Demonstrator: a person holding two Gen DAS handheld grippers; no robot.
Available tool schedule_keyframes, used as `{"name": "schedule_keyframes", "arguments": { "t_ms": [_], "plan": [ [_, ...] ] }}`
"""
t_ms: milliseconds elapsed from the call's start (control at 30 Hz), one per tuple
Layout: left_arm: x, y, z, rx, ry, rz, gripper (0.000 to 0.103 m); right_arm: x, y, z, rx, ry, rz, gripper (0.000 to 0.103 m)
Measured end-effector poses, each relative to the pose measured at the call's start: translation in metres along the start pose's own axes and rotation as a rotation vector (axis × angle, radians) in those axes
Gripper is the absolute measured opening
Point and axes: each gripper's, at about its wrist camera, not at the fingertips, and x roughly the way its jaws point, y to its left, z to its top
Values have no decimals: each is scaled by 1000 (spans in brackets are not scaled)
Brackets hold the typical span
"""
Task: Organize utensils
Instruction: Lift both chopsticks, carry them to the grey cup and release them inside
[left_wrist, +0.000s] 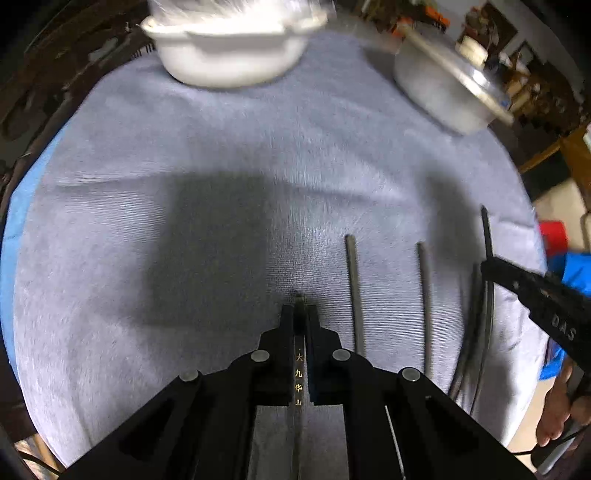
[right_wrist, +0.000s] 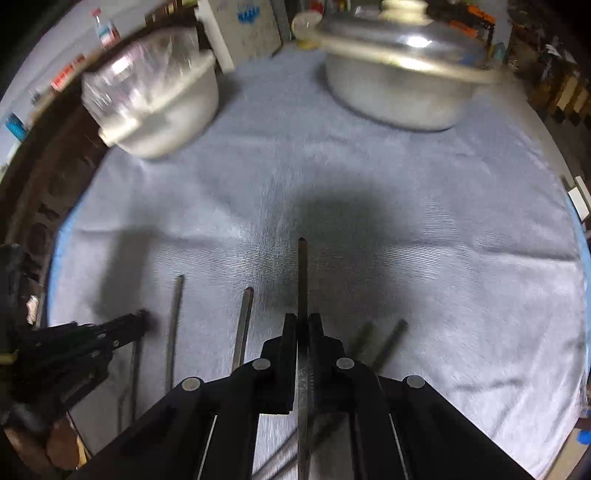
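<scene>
Left gripper (left_wrist: 299, 314) clamped on one dark chopstick (left_wrist: 298, 373), tip low over the grey cloth (left_wrist: 221, 147). Right gripper (right_wrist: 303, 325) pinches another chopstick (right_wrist: 302, 273). Two more (left_wrist: 354, 291) lie parallel between them. Advice: lift level, set down aligned alongside those, tips even.

Soft ribbed grey cloth (right_wrist: 424, 229), matt dark chopsticks (left_wrist: 354, 291), dull brushed metal pot (right_wrist: 399, 92), glossy white bowl (left_wrist: 229, 55) with a clear shiny lid, matt black plastic grippers (left_wrist: 300, 314).
</scene>
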Motion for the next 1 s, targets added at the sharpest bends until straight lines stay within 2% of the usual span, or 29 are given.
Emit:
{"name": "schedule_keyframes", "arguments": {
  "t_ms": [100,167,267,433,600,767,1000],
  "plan": [
    [-36,-2,-10,2,-97,-4,5,-42,-11,-19,23,-124,66,6],
    [-66,-6,-20,15,-178,-16,5,-64,-10,-21,33,-187,93,6],
    [-108,-20,-40,53,-301,-11,5,-103,-13,-41,35,-307,121,6],
    [-172,-35,-82,92,-479,-26,5,-166,-7,-92,31,-519,149,6],
    [-223,-46,-127,107,-651,-54,5,-210,5,-145,31,-704,165,6],
    [-265,-54,-168,109,-799,-90,5,-239,20,-188,37,-831,168,6],
    [-304,-62,-202,81,-928,-183,5,-278,29,-225,66,-977,200,6]
  ]
}}
